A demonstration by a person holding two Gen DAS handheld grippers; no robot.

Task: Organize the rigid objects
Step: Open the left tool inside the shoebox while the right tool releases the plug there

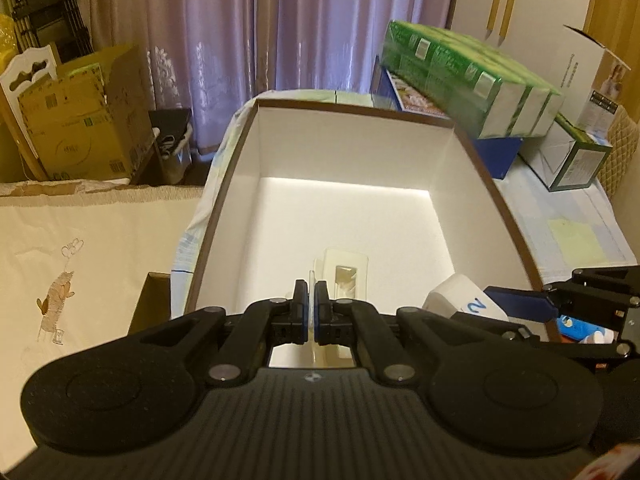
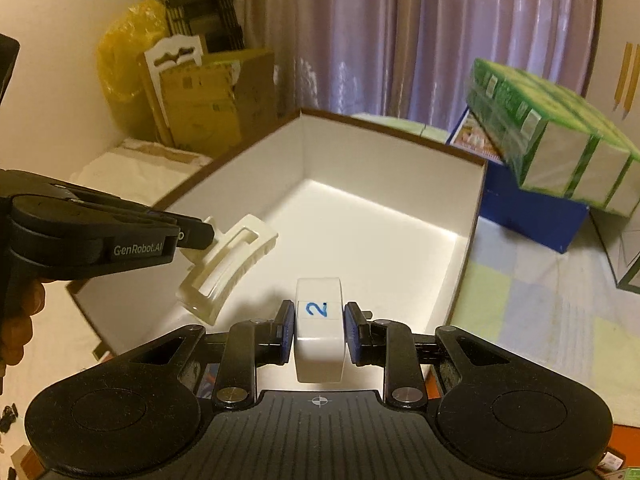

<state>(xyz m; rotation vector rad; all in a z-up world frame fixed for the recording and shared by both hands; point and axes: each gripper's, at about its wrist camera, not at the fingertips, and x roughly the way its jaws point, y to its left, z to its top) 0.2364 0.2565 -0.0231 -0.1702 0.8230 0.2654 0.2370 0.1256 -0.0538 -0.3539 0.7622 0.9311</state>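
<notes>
With both items carried over the box point(image 2: 476, 200) for dropping in, I have the left gripper point(image 1: 311, 296) clamped tight on the clip point(image 2: 228, 264) and the right gripper point(image 2: 319, 320) closed on the block point(image 2: 320, 344).

Colours: white box and held items, black hand-held grippers, lilac curtain.
Open box point(image 2: 400, 216) white inside, brown rim; hair clip point(image 2: 224, 264) cream-white; white block point(image 2: 320, 336) with a blue "2"; left hand-held gripper point(image 1: 311, 304) and right hand-held gripper point(image 2: 318, 332) black with blue pads; far packs point(image 1: 472, 80) green-and-white; curtain point(image 1: 280, 20) lilac, pale floral print; cloth point(image 2: 532, 300) pale blue-yellow checks.
</notes>
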